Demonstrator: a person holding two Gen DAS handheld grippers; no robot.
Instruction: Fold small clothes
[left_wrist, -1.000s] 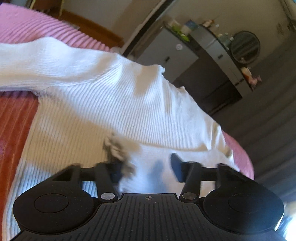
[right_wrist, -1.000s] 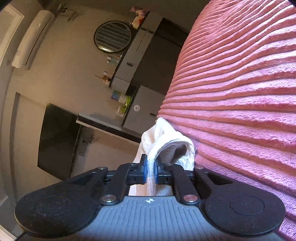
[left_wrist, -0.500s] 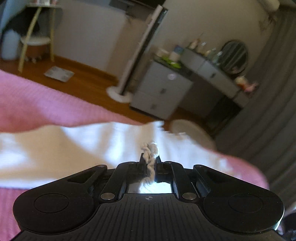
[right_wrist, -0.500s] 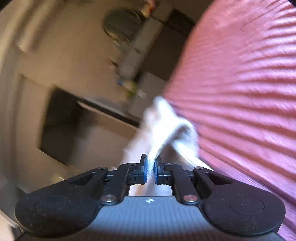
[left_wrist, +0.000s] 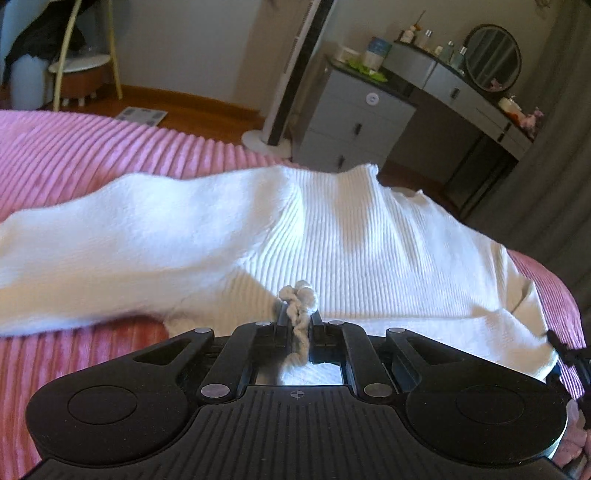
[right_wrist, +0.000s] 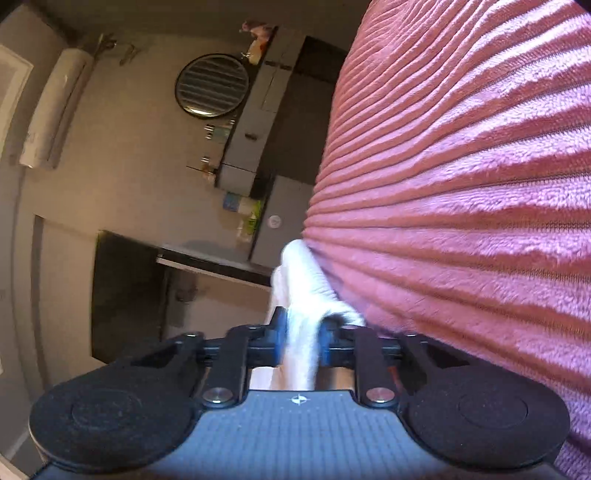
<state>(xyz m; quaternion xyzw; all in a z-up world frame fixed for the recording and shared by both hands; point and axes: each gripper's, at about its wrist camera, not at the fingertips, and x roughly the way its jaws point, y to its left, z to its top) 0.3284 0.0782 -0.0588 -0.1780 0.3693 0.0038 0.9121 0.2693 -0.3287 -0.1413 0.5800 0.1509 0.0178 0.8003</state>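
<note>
A white ribbed knit top (left_wrist: 332, 236) lies spread on the pink ribbed bedspread (left_wrist: 92, 155), one sleeve stretched to the left. My left gripper (left_wrist: 298, 317) is shut on a bunched edge of the top at its near hem. In the right wrist view my right gripper (right_wrist: 300, 334) holds a fold of the same white top (right_wrist: 303, 273) between slightly parted jaws, next to the bedspread (right_wrist: 461, 184); the view is rolled sideways and blurred.
Past the bed's far edge stand a grey drawer cabinet (left_wrist: 351, 122), a dressing table with a round mirror (left_wrist: 493, 55), a tower fan (left_wrist: 291, 74) and a stool (left_wrist: 79, 79) on a wooden floor. Grey curtains (left_wrist: 546, 177) hang at right.
My left gripper closed on the top's edge and lifted, then settled lower with the top spread ahead. My right gripper's jaws have parted a little around the fold.
</note>
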